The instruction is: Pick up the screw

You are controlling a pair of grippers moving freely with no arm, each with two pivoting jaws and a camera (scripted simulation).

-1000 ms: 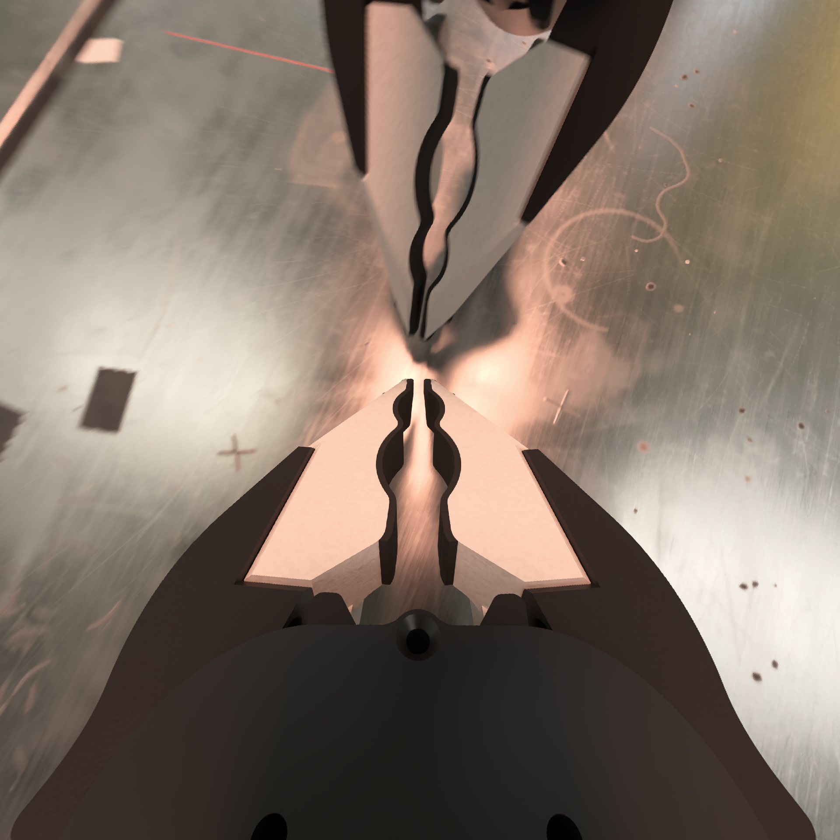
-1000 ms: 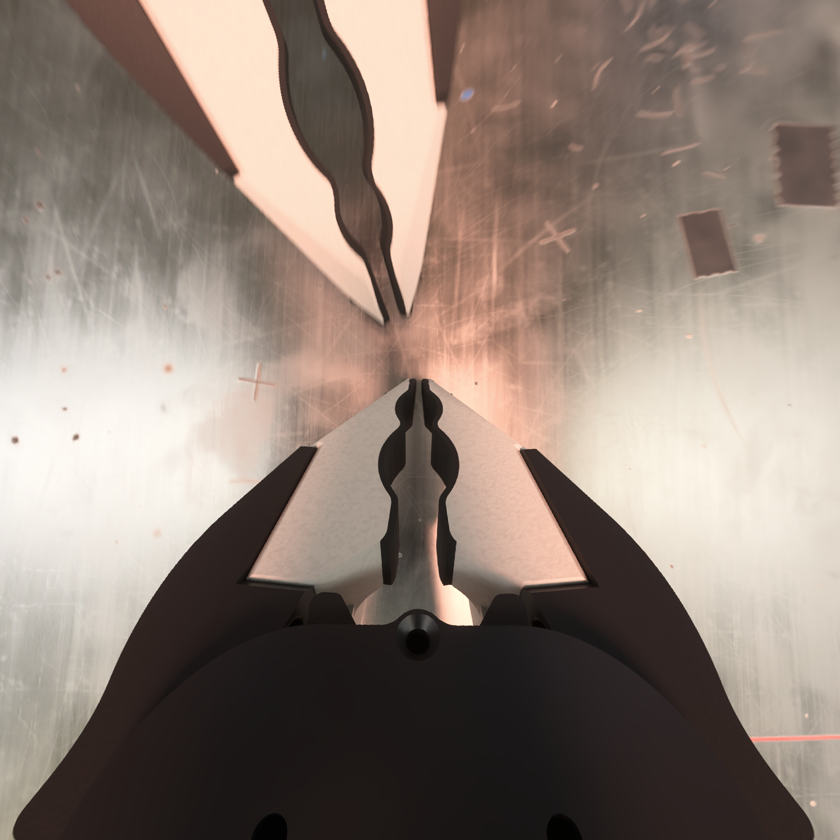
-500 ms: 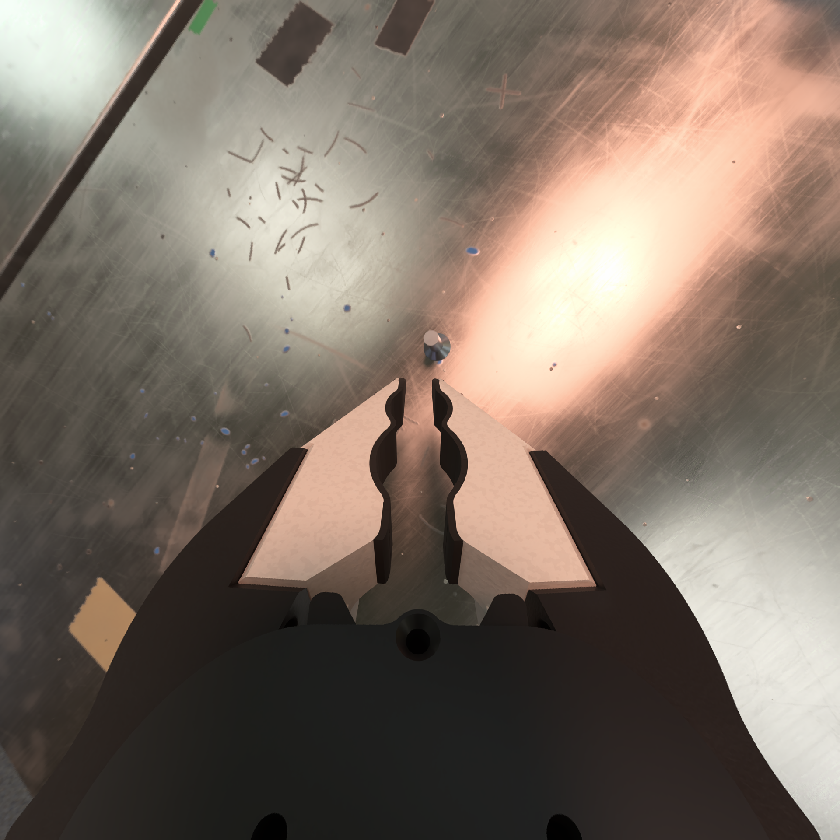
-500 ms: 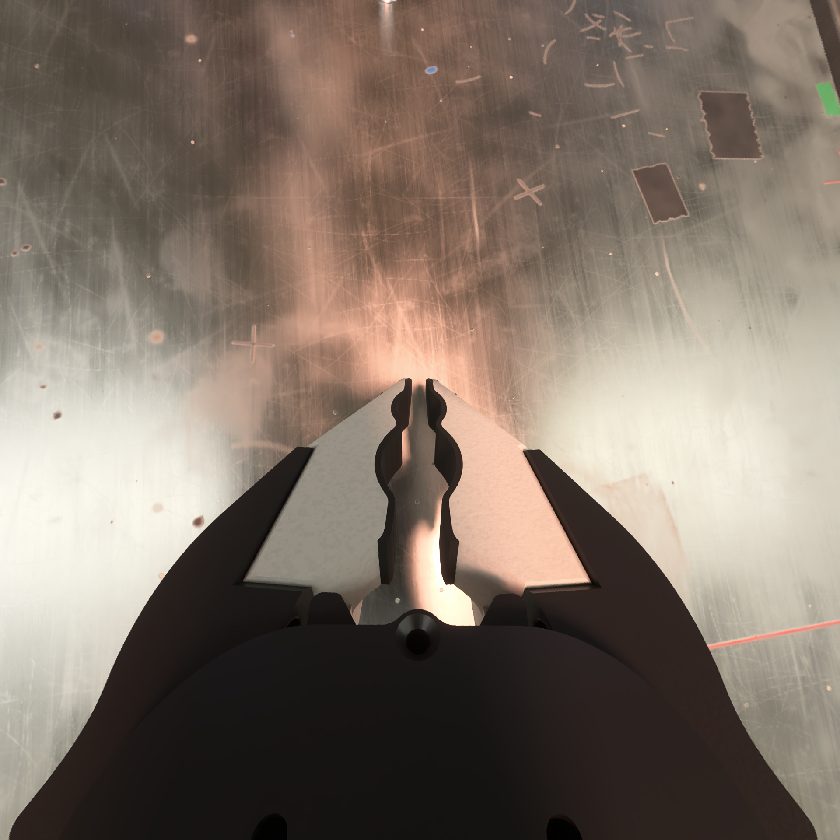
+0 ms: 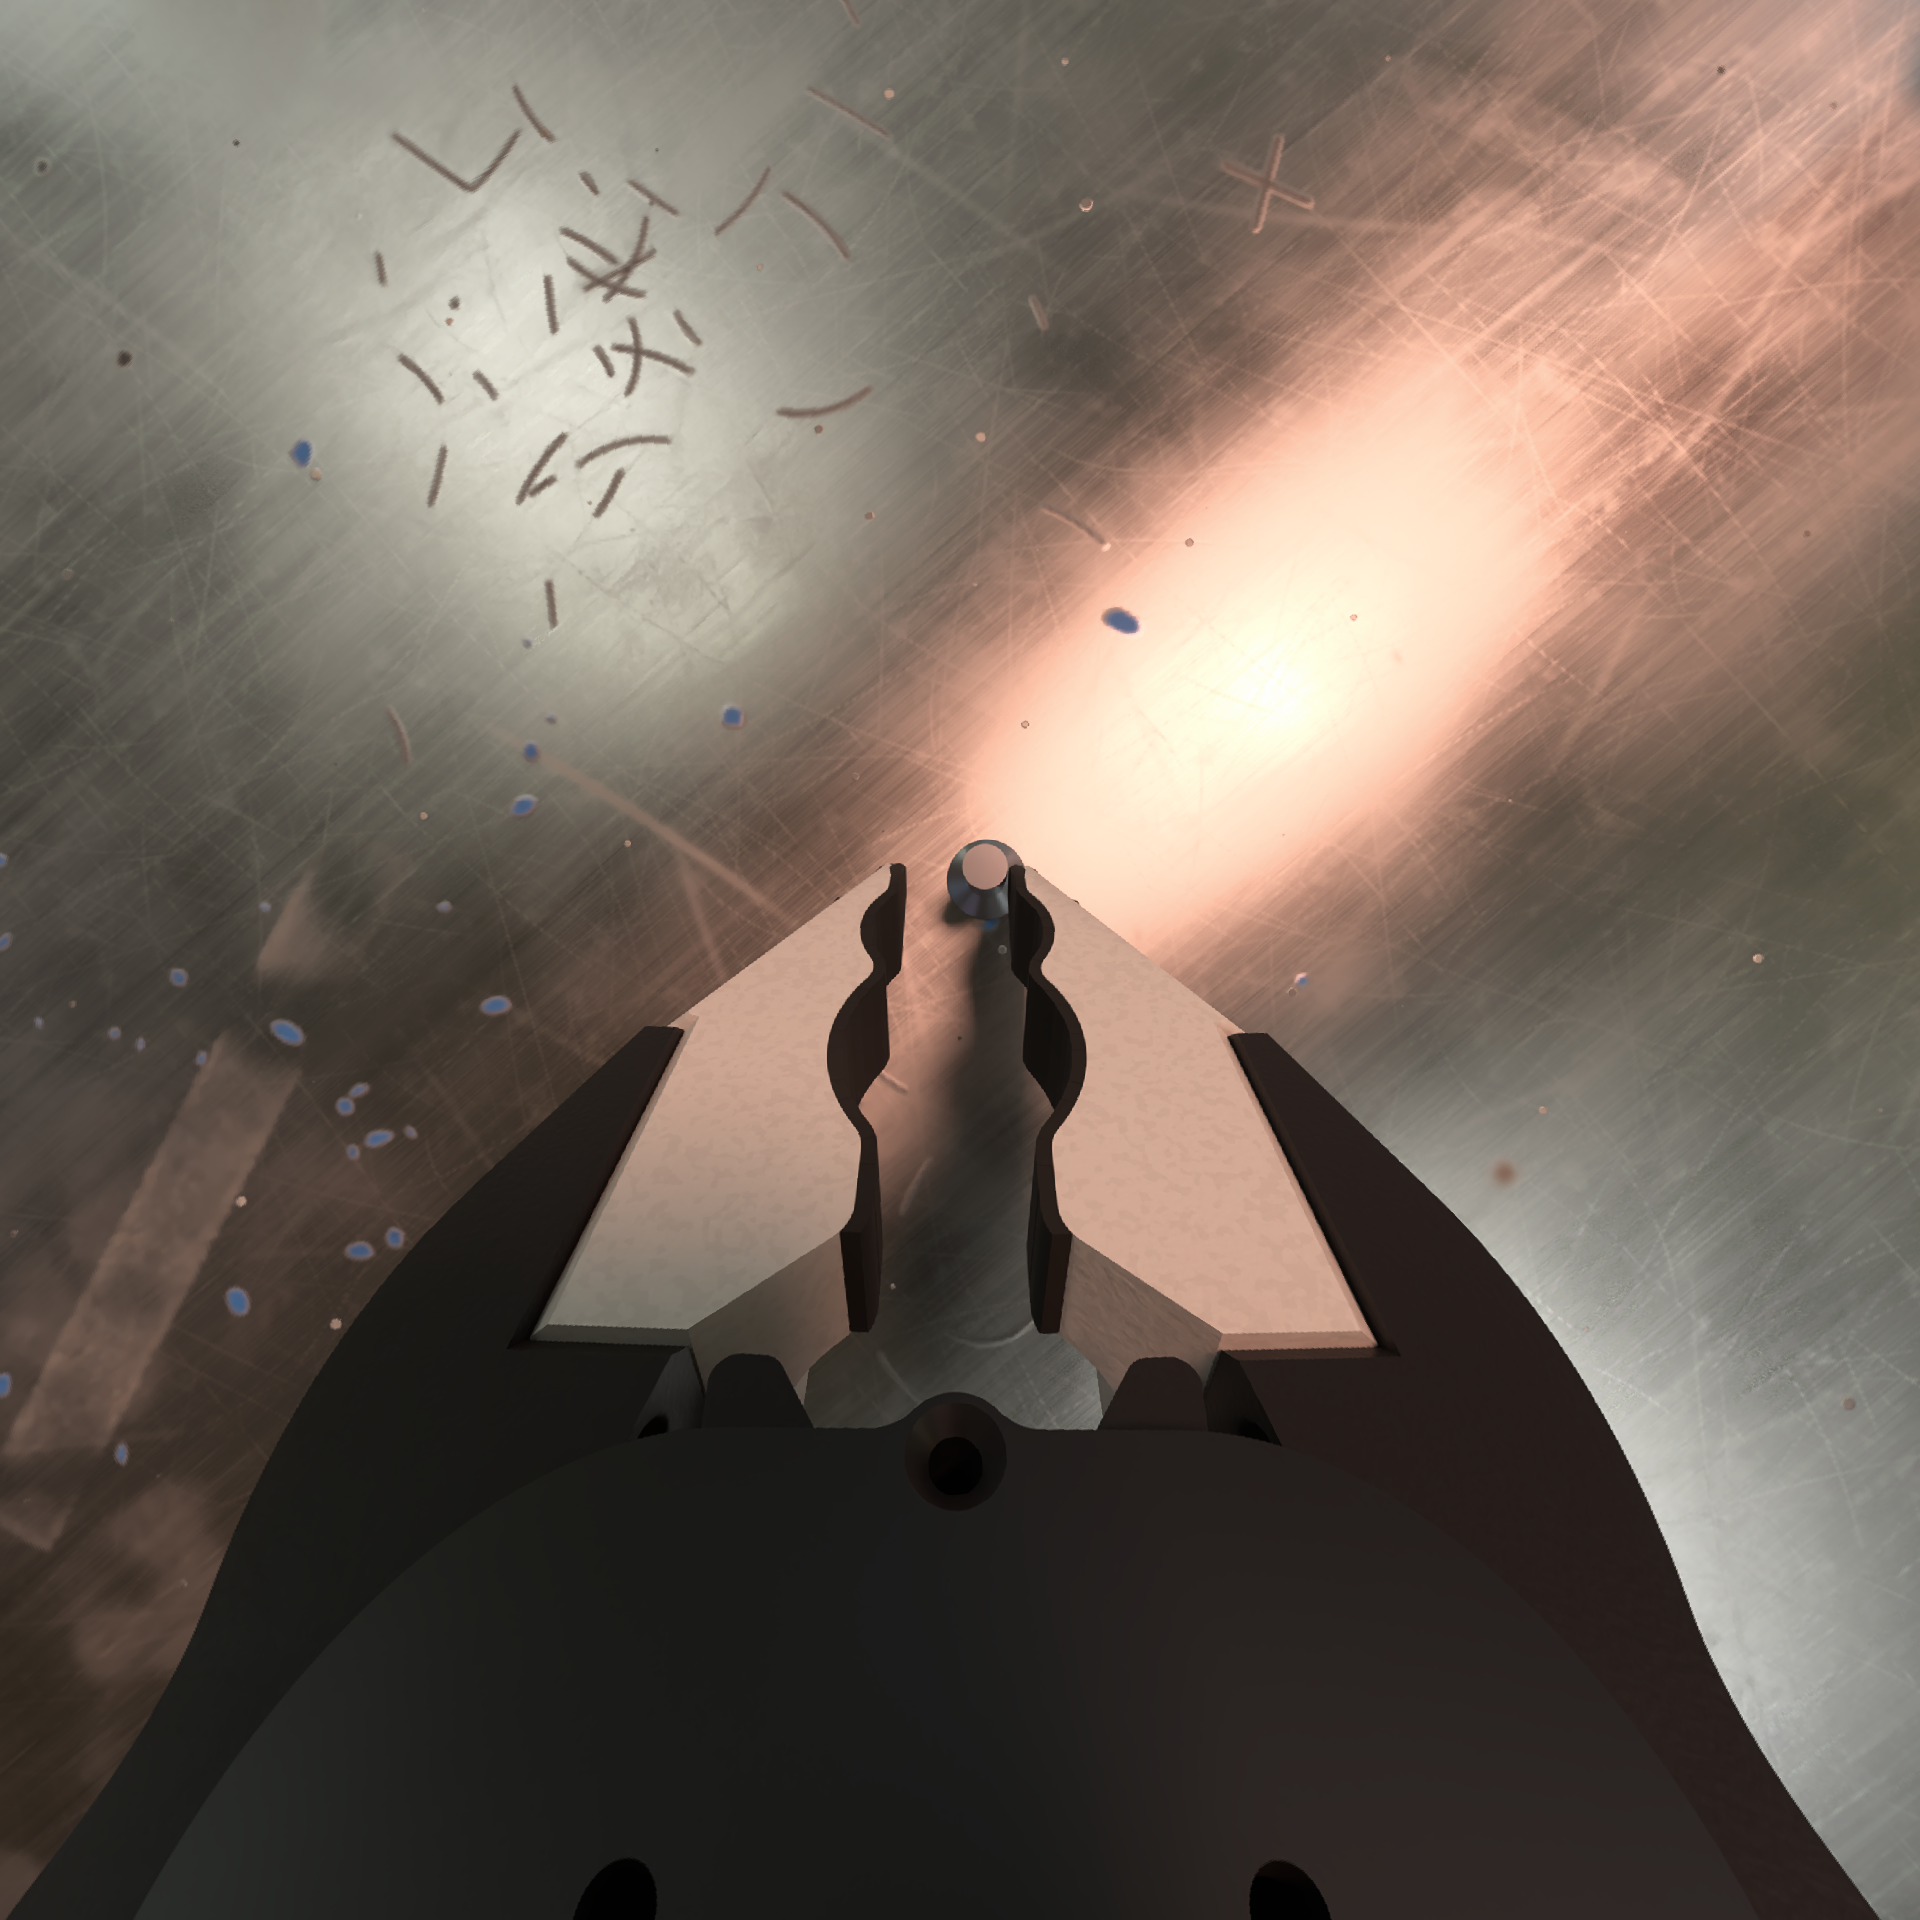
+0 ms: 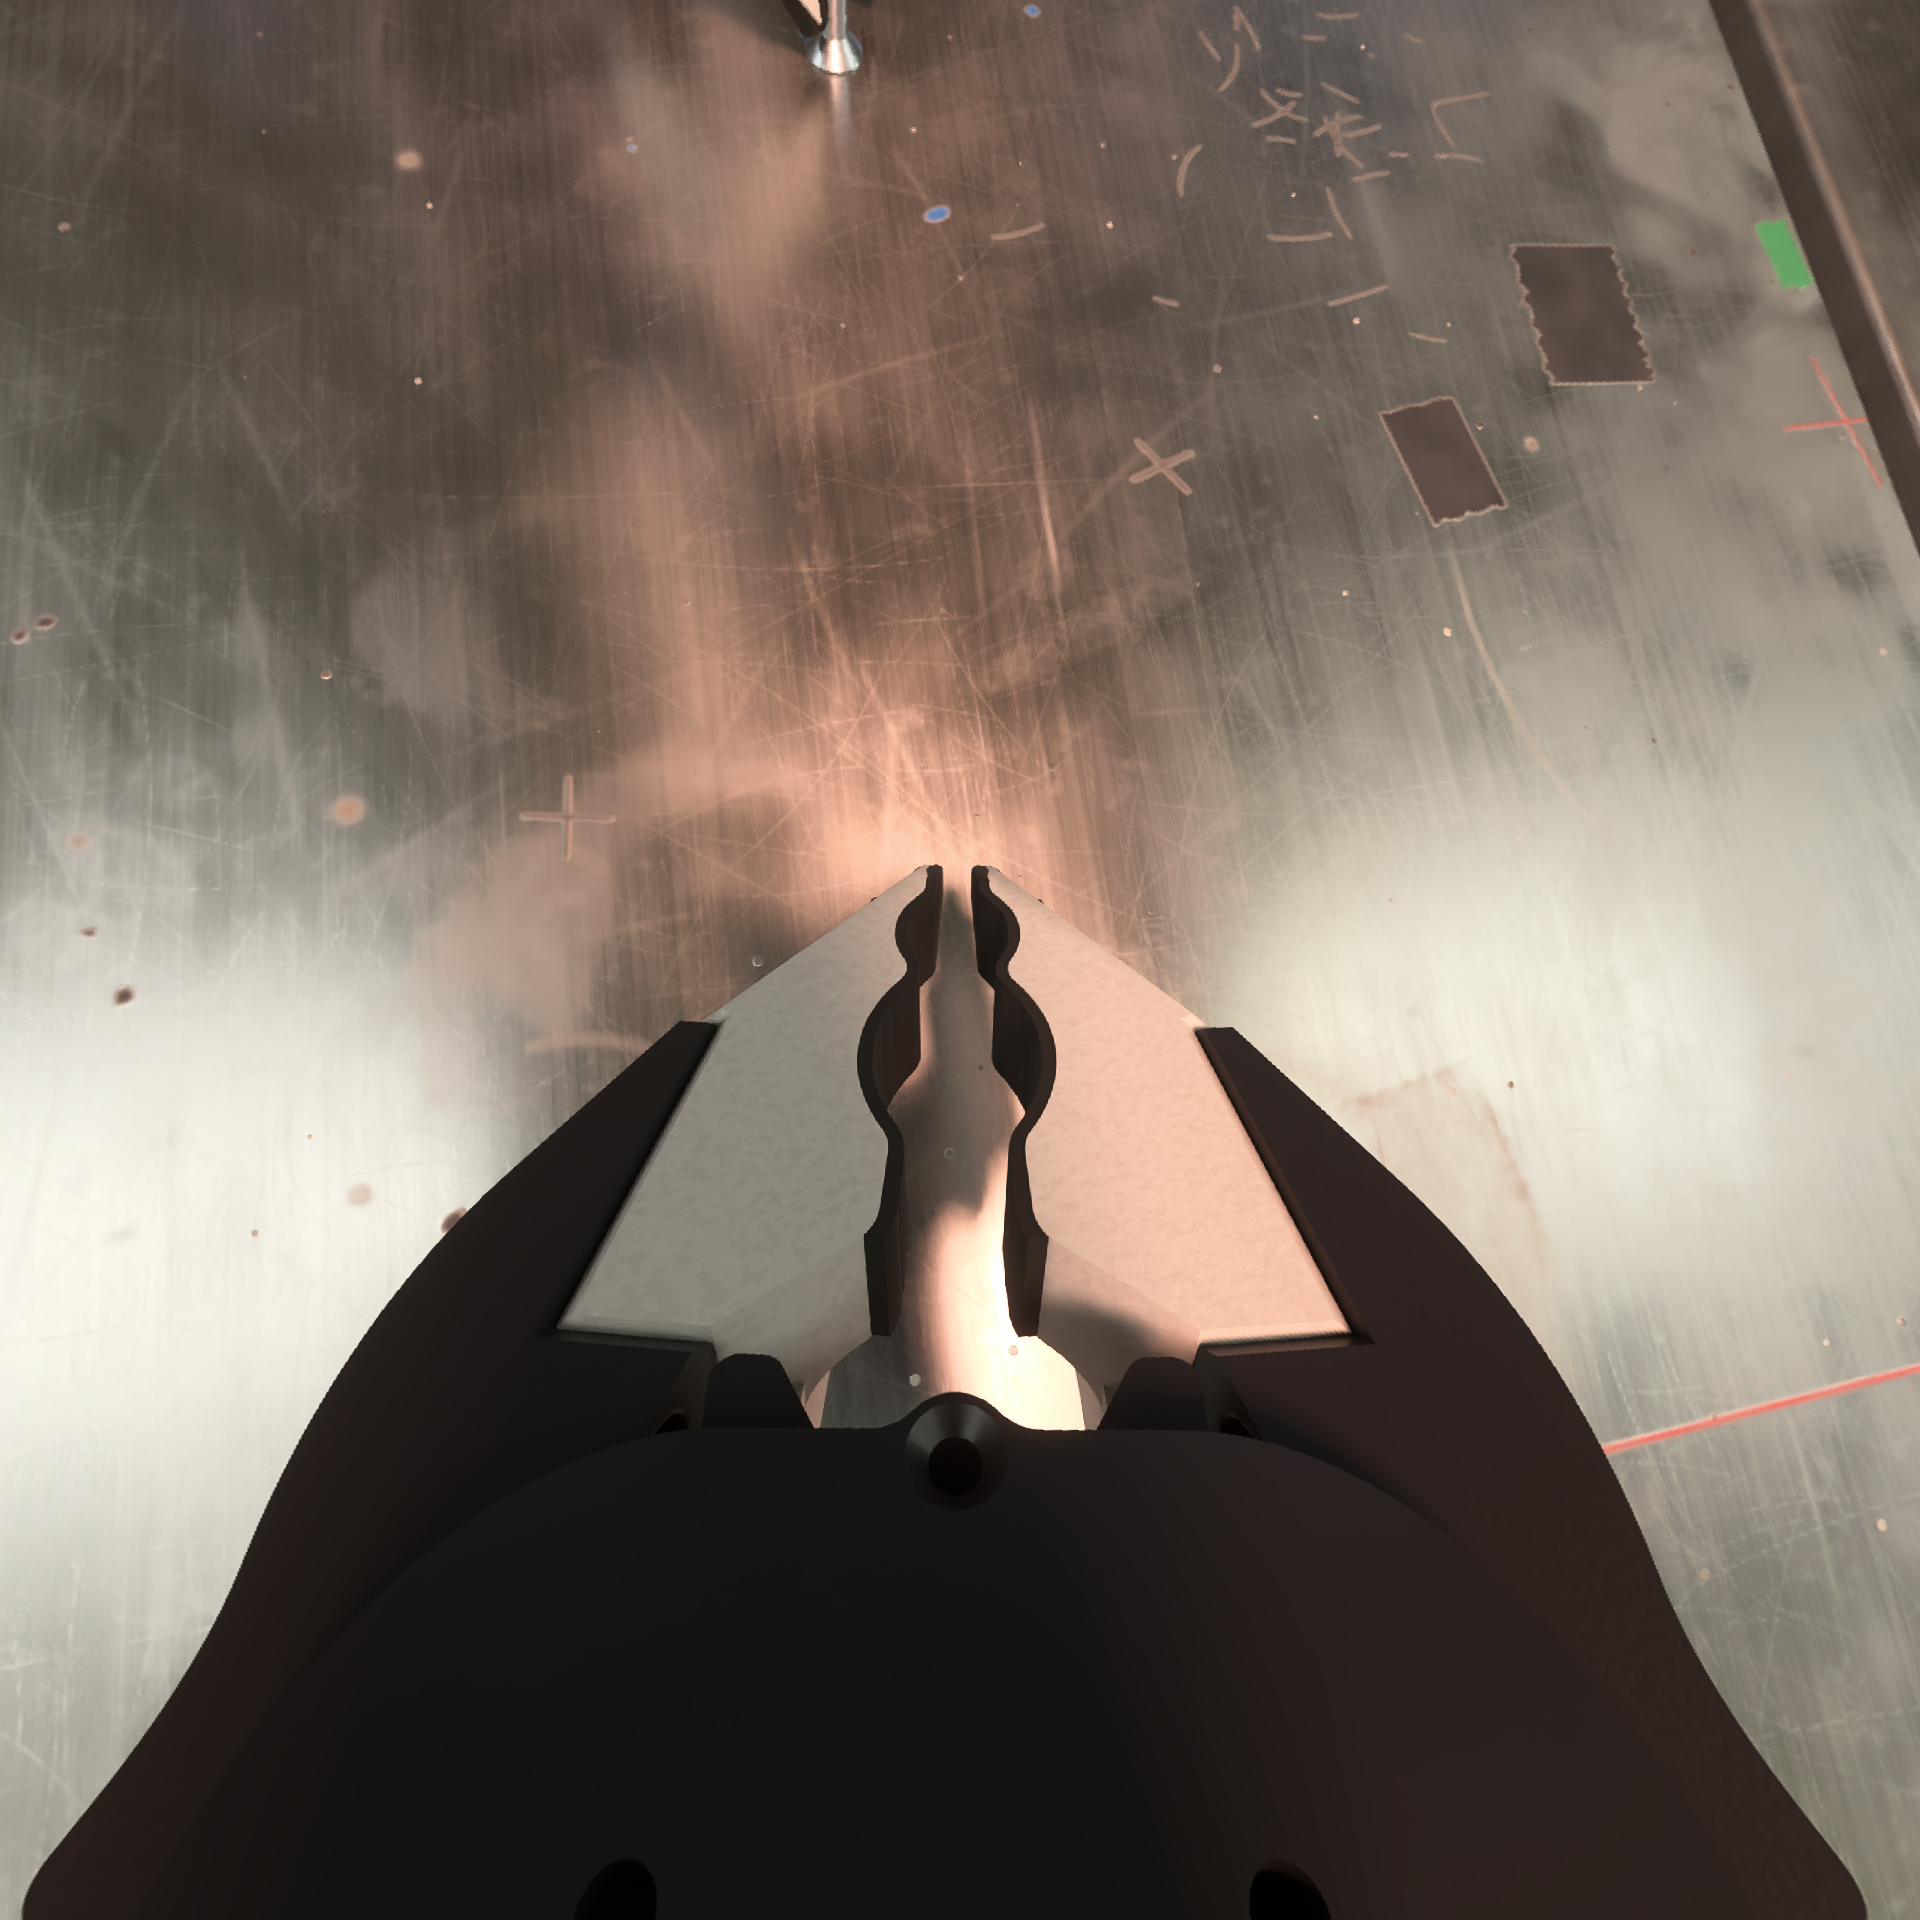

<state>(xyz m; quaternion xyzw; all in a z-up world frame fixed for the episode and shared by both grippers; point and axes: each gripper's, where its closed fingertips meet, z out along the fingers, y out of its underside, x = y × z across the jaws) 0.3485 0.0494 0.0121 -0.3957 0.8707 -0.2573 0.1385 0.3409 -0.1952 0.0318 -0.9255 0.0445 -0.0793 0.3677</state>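
The screw (image 5: 983,881) is small and silvery and stands on its cone-shaped head on the scratched metal table (image 5: 1558,1143), shaft up. My left gripper (image 5: 954,878) is open a little, low over the table. The screw sits between its fingertips, close against the right fingertip (image 5: 1023,914), with a gap to the left one. In the right wrist view the screw (image 6: 834,42) shows far off at the top edge, with a dark bit of the left gripper just above it. My right gripper (image 6: 956,873) is shut and empty, well short of the screw.
Brown shavings (image 5: 582,343) and blue specks (image 5: 1120,621) lie scattered to the left of and beyond the screw. Two dark tape patches (image 6: 1579,312) (image 6: 1439,462), a green tab (image 6: 1782,255) and a dark edge strip (image 6: 1808,208) lie at the far right.
My left gripper has swung away from the right gripper and closed in on the screw, and its jaws have opened wider. The right gripper has stayed shut.
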